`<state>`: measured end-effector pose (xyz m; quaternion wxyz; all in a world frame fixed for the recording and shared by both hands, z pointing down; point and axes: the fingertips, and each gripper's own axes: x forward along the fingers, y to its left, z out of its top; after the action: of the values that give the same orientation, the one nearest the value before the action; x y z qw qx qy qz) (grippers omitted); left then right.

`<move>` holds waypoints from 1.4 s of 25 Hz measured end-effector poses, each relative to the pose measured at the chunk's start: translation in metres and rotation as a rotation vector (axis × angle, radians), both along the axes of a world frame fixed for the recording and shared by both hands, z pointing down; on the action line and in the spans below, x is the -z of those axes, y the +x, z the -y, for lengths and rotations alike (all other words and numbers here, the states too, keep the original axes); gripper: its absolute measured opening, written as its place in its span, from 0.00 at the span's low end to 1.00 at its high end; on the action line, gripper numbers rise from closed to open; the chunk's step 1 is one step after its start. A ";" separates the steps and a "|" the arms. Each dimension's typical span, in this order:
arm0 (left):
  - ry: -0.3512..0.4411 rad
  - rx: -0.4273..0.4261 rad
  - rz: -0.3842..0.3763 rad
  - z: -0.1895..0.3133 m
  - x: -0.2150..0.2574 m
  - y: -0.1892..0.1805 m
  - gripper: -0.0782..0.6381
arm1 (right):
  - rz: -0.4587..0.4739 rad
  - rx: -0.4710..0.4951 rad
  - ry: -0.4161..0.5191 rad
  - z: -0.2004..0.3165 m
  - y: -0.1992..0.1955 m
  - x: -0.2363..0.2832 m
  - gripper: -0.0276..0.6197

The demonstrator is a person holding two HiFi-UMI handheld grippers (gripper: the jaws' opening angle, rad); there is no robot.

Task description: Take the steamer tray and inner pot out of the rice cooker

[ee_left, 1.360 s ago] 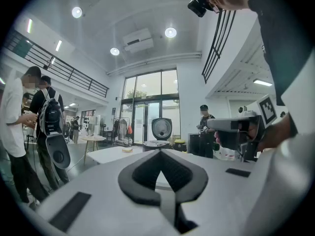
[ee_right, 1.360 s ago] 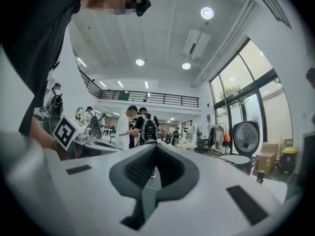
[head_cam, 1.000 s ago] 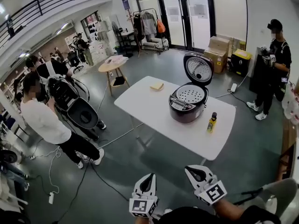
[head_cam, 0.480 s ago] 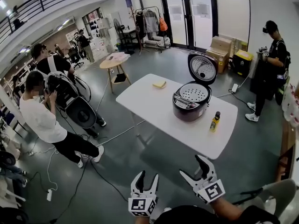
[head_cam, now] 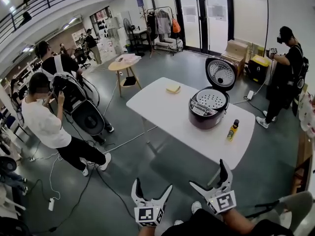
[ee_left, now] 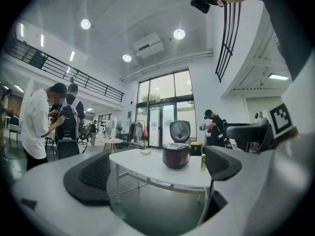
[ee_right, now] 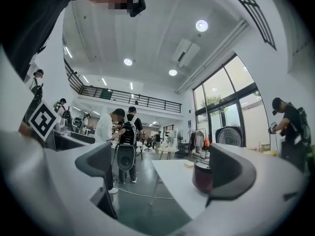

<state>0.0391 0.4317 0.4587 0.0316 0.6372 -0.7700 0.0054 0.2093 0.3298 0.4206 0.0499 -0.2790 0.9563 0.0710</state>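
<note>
Though its print blurs, rice cooker (head_cam: pixel 206 119) — lid open

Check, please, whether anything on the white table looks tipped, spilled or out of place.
Nothing stands out: the rice cooker sits upright, lid open, the yellow bottle stands upright beside it, and no spill shows.

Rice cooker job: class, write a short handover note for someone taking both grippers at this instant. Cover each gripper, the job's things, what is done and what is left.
Left gripper: jaws opening, nothing between them, held well short of the table.
Right gripper: jaws opening, also empty.
Rice cooker: on the white table, lid up.
Steamer tray: seated in the cooker's top.
Inner pot: hidden under the tray.
Done: the lid is open.
Left: approach the table, lift out the tray, then the pot.
</note>
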 end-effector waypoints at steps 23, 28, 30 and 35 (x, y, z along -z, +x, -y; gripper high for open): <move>-0.054 -0.146 0.041 0.228 -0.012 -0.047 0.89 | -0.068 -0.047 -0.038 0.206 -0.065 -0.030 0.96; -0.079 -0.194 0.022 0.297 -0.019 -0.046 0.88 | -0.060 -0.078 -0.056 0.267 -0.063 -0.033 0.96; -0.081 -0.207 0.010 0.320 -0.018 -0.044 0.87 | -0.066 -0.098 -0.060 0.287 -0.059 -0.036 0.96; -0.078 -0.281 0.008 0.367 -0.021 -0.034 0.86 | -0.082 -0.157 -0.042 0.321 -0.047 -0.041 0.96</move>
<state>0.0049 0.0646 0.4797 0.0522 0.7372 -0.6724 0.0420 0.1618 0.0084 0.4618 -0.0007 -0.3512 0.9340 0.0658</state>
